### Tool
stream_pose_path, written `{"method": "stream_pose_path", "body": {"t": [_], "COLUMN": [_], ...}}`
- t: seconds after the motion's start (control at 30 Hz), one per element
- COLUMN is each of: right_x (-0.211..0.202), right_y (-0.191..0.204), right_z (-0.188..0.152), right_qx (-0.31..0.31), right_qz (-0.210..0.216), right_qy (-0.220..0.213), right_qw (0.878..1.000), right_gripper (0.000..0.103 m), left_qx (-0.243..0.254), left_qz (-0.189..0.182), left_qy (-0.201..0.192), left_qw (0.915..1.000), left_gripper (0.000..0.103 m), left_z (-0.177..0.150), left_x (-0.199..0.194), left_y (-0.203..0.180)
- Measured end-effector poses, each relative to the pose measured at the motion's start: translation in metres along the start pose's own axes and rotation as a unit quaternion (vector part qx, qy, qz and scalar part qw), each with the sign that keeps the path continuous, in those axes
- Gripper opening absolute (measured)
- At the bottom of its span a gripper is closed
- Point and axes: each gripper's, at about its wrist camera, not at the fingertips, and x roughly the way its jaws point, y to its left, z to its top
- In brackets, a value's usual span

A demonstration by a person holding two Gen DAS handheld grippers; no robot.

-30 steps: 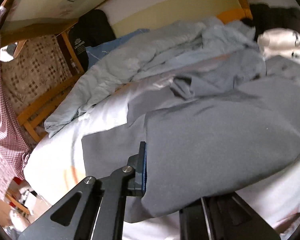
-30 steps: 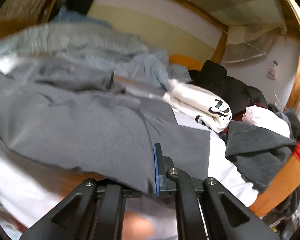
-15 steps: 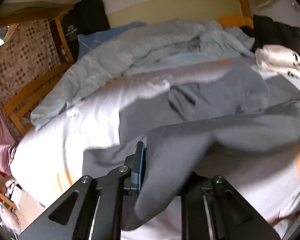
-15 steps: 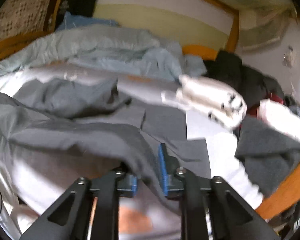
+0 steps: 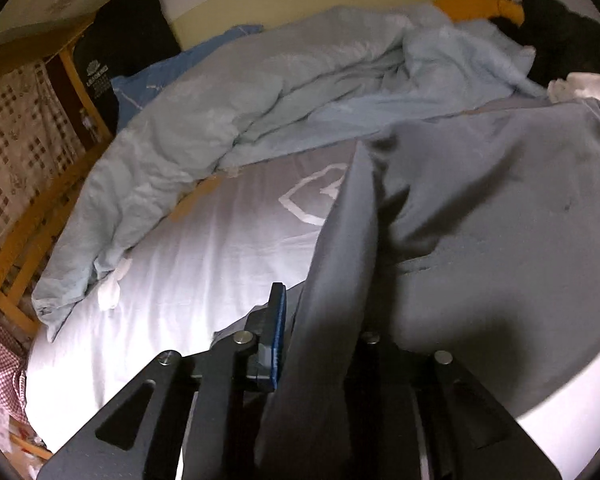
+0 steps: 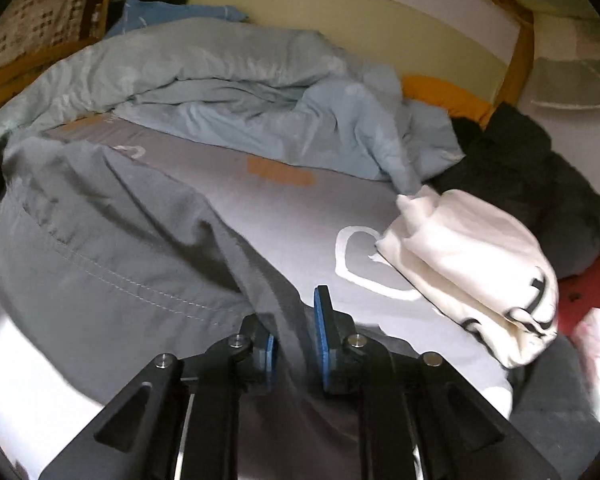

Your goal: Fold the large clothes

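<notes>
Place: bedroom in a home.
Evidence: wooden bed frame [image 5: 28, 216] w/ white sheet [image 5: 188, 264], rumpled light-blue duvet [image 5: 228, 92], blue pillow [image 6: 172, 14].
Also: clothes pile [image 6: 540, 184] at bedside; checked curtain [image 5: 16, 120].

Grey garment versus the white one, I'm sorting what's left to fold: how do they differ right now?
The grey garment is large, loose and rumpled, while the white garment is a small folded bundle. The grey one is pinched by the left gripper and the right gripper; the white one lies untouched, well to the right. The grey is plain with visible stitching; the white shows black print. Both rest on the bed sheet.
</notes>
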Motion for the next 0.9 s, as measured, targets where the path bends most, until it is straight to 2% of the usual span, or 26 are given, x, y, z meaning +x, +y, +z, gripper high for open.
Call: {"method": "stream_pose_path", "body": {"t": [0.1, 0.17, 0.2, 0.23, 0.3, 0.33, 0.37, 0.4, 0.47, 0.53, 0.6, 0.67, 0.7, 0.73, 0.77, 0.8, 0.9], "right_x": [0.018, 0.024, 0.026, 0.028, 0.028, 0.025, 0.019, 0.011, -0.004, -0.020, -0.031, -0.040, -0.045, -0.049, -0.052, -0.054, -0.045], "right_y": [-0.003, -0.006, -0.008, -0.013, -0.026, -0.033, -0.039, -0.045, -0.057, -0.077, -0.092, -0.094, -0.089, -0.079, -0.070, -0.061, -0.038], "right_z": [0.008, 0.011, 0.011, 0.011, 0.010, 0.008, 0.006, 0.004, 0.000, -0.001, -0.001, -0.003, -0.005, -0.007, -0.011, -0.014, -0.024], "right_qx": [-0.004, -0.013, -0.016, -0.014, 0.000, 0.013, 0.023, 0.032, 0.047, 0.082, 0.109, 0.107, 0.091, 0.069, 0.049, 0.031, 0.028], "right_qz": [-0.004, -0.022, -0.035, -0.042, -0.035, -0.034, -0.040, -0.055, -0.103, -0.129, -0.105, -0.073, -0.068, -0.077, -0.083, -0.079, -0.002], "right_qy": [-0.014, -0.030, -0.038, -0.045, -0.048, -0.056, -0.067, -0.083, -0.111, -0.130, -0.133, -0.126, -0.127, -0.133, -0.137, -0.139, -0.116], "right_qw": [1.000, 0.999, 0.999, 0.998, 0.998, 0.998, 0.997, 0.995, 0.987, 0.980, 0.980, 0.984, 0.985, 0.986, 0.986, 0.987, 0.993], "right_gripper": [0.028, 0.047, 0.051, 0.052, 0.055, 0.061, 0.063, 0.063, 0.063, 0.063, 0.062, 0.052, 0.050, 0.048, 0.048, 0.048, 0.048], "left_qx": [-0.014, -0.018, -0.019, -0.020, -0.024, -0.032, -0.045, -0.057, -0.077, -0.084, -0.088, -0.107, -0.114, -0.110, -0.095, -0.079, -0.064], "left_qz": [0.000, 0.001, 0.005, 0.009, 0.010, 0.003, -0.005, -0.008, -0.012, 0.006, 0.038, 0.046, 0.034, 0.006, -0.021, -0.023, -0.024], "left_qy": [0.006, 0.005, 0.001, -0.010, -0.040, -0.058, -0.072, -0.081, -0.098, -0.116, -0.112, -0.096, -0.095, -0.102, -0.112, -0.122, -0.168], "left_qw": [0.9999, 0.9998, 0.9998, 0.9997, 0.9989, 0.9978, 0.9964, 0.9950, 0.9921, 0.9897, 0.9890, 0.9885, 0.9883, 0.9886, 0.9890, 0.9892, 0.9834], "left_gripper": [0.028, 0.038, 0.048, 0.058, 0.068, 0.070, 0.073, 0.078, 0.079, 0.083, 0.084, 0.080, 0.063, 0.045, 0.044, 0.045, 0.045], "left_z": [-0.002, -0.005, -0.005, -0.006, -0.008, -0.010, -0.012, -0.014, -0.016, -0.016, -0.014, -0.015, -0.017, -0.019, -0.020, -0.021, -0.019], "left_x": [0.014, 0.020, 0.021, 0.020, 0.010, 0.000, -0.010, -0.018, -0.034, -0.047, -0.051, -0.050, -0.051, -0.054, -0.060, -0.067, -0.092], "left_y": [0.003, 0.008, 0.010, 0.014, 0.024, 0.031, 0.039, 0.046, 0.056, 0.065, 0.072, 0.081, 0.083, 0.082, 0.075, 0.068, 0.052]}}
